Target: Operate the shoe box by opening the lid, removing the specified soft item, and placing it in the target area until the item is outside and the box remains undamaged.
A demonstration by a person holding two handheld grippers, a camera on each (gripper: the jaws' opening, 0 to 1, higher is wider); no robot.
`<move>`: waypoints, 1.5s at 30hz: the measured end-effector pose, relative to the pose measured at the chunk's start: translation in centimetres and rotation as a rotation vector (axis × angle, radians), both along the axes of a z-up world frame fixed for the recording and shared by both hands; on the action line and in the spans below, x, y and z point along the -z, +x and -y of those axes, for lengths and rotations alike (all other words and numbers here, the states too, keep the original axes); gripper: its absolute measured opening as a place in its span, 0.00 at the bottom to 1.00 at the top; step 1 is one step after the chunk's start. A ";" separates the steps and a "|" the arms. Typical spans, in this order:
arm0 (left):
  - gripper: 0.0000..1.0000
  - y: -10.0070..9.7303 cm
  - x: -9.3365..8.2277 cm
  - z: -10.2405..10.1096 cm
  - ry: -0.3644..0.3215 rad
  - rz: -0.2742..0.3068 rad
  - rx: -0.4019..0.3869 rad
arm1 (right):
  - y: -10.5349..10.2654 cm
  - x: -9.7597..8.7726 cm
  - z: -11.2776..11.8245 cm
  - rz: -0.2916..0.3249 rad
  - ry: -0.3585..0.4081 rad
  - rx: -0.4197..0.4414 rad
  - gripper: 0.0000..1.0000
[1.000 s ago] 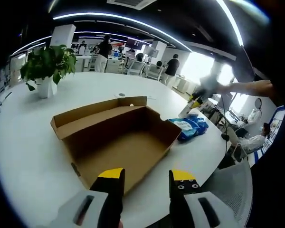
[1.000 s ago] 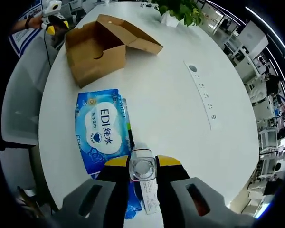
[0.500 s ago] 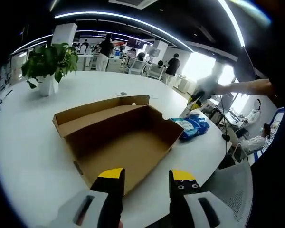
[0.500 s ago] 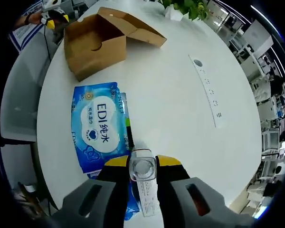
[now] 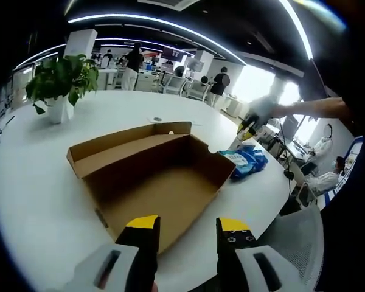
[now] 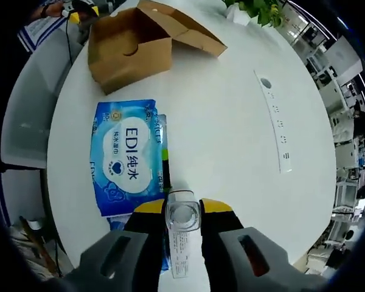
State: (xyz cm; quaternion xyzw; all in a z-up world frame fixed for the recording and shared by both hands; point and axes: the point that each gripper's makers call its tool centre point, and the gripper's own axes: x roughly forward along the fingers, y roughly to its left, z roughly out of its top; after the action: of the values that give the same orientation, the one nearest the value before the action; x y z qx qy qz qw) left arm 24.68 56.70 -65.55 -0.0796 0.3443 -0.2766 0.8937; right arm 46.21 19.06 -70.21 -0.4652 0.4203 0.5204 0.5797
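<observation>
The brown cardboard shoe box [image 5: 152, 176] lies open on the white table, its inside bare. My left gripper [image 5: 188, 224] hovers open just before the box's near edge, holding nothing. A blue soft pack of wipes [image 5: 243, 161] lies on the table right of the box. In the right gripper view that pack [image 6: 128, 158] is flat on the table, the box [image 6: 140, 42] beyond it. My right gripper [image 6: 182, 208] is shut on a small clear bottle [image 6: 182, 214] with a white label, above the pack's near end. The right gripper [image 5: 249, 125] also appears in the left gripper view, above the pack.
A potted plant [image 5: 61, 82] stands at the table's far left. A white power strip [image 6: 277, 121] is set into the table right of the pack. The table's rounded edge [image 6: 55, 182] runs close to the pack. People and desks fill the room behind.
The right gripper's view has shifted a little over the wipes pack, with the bottle still in its jaws. The box and pack lie as before; the left gripper has barely moved.
</observation>
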 end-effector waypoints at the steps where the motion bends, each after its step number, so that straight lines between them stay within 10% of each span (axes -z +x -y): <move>1: 0.37 0.0 0.0 0.0 -0.001 0.000 0.001 | 0.0 0.0 0.0 0.000 -0.004 -0.006 0.19; 45: 0.38 -0.4 0.1 -0.2 -0.007 0.002 -0.005 | 1.1 -0.5 0.3 0.030 -0.016 -0.021 0.24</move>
State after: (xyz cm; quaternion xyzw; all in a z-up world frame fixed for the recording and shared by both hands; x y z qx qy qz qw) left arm 24.31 56.89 -65.69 -0.0834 0.3421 -0.2756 0.8944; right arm 47.30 18.81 -69.69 -0.4820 0.4107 0.5160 0.5768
